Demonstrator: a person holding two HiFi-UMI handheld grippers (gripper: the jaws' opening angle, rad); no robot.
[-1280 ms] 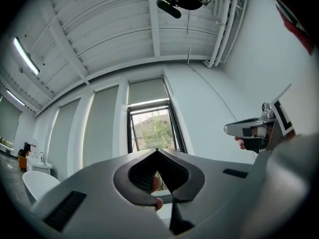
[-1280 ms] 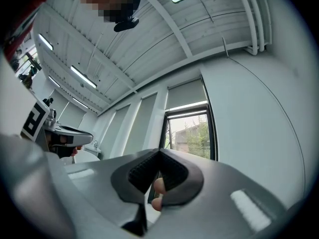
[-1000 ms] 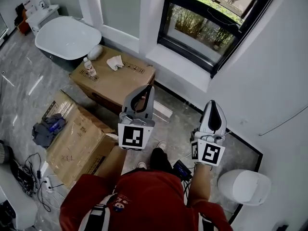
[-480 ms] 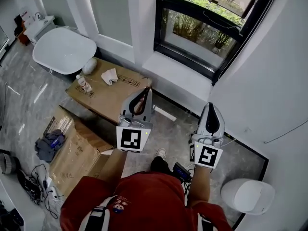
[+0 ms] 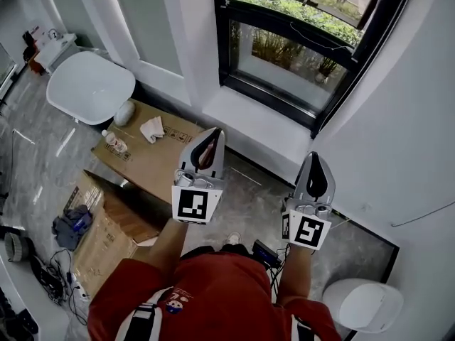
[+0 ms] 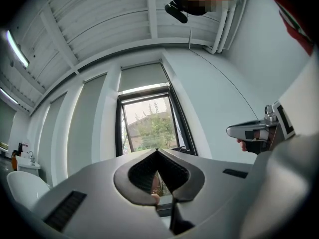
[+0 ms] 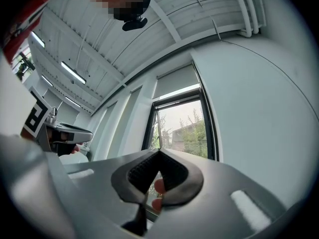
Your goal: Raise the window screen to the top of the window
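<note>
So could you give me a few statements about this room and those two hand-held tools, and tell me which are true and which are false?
1. The left tool and the right tool are both shut and hold nothing. True.
2. The frame of the window is white. False: the window frame is black.
3. A white bathtub stands in the room. True.
4. The right tool touches the window. False: it is held short of it.
5. The box by the wall has a bare top. False: a bottle and a crumpled cloth lie on the cardboard box.
</note>
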